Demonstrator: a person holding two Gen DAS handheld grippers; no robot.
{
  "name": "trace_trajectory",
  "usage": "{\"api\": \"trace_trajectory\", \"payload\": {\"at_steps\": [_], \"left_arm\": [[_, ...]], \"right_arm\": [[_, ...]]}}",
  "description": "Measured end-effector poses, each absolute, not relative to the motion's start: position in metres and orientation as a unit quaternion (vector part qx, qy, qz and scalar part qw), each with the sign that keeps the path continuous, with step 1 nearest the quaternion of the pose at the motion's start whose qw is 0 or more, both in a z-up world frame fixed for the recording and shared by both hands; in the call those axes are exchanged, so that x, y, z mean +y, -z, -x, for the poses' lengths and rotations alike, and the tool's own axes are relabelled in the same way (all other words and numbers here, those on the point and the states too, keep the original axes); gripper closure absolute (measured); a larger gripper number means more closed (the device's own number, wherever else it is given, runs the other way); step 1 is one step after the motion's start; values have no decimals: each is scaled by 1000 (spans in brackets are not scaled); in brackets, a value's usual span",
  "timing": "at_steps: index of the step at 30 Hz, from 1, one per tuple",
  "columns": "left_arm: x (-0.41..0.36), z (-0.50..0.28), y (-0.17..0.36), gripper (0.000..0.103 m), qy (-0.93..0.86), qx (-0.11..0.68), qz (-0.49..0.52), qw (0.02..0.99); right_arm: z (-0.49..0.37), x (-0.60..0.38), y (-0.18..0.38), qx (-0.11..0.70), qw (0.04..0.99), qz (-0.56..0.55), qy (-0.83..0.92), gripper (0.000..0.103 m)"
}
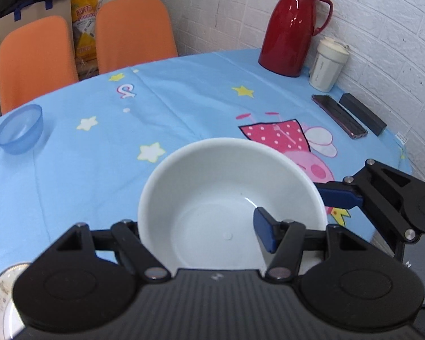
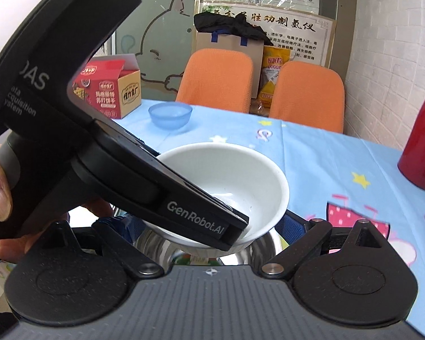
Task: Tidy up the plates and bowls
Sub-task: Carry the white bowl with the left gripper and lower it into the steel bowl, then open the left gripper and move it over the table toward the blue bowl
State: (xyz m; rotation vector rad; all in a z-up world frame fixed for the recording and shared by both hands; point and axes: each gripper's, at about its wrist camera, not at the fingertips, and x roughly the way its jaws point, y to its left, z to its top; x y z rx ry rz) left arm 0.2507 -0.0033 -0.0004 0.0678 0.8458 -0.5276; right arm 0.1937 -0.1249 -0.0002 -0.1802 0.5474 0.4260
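A white bowl [image 1: 229,198] fills the middle of the left wrist view. My left gripper [image 1: 201,232] is open around its near rim: the right blue pad [image 1: 265,232] lies inside the bowl, and the left finger is hidden behind the bowl's wall. In the right wrist view the white bowl [image 2: 240,181] sits in a shiny metal bowl [image 2: 167,249]. My right gripper [image 2: 209,226] straddles the metal bowl, its pads mostly hidden. A small blue bowl [image 1: 19,130] stands at the far left of the table, and it also shows in the right wrist view [image 2: 170,114].
A red jug [image 1: 294,28], a white cup [image 1: 327,63], a phone [image 1: 338,116] and a black box [image 1: 362,113] stand along the wall side. A plate's rim [image 1: 0,297] shows at the lower left. Two orange chairs [image 1: 133,31] stand behind the table. A carton [image 2: 110,90] stands far left.
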Motion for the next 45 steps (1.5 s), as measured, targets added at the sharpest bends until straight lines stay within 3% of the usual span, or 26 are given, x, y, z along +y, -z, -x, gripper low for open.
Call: {"api": "trace_trajectory", "payload": {"at_steps": [7,12,22,45], "left_arm": [[-8,-259,28,42,241,427,-42,870],[7,-253,11,29,238,404,-21,883],[38,-224,-19,29,170,349,33,921],[109,-187,-11,28,69,335,63,938]], "right_arm": [[-197,-130,21,295,930,78,-207,19],[-175,-144,27,303,931,75,-187,19],[-147,-190,31,314,939,-32,-138,18],[-150,-163,23,310,936,-54,-160,18]]}}
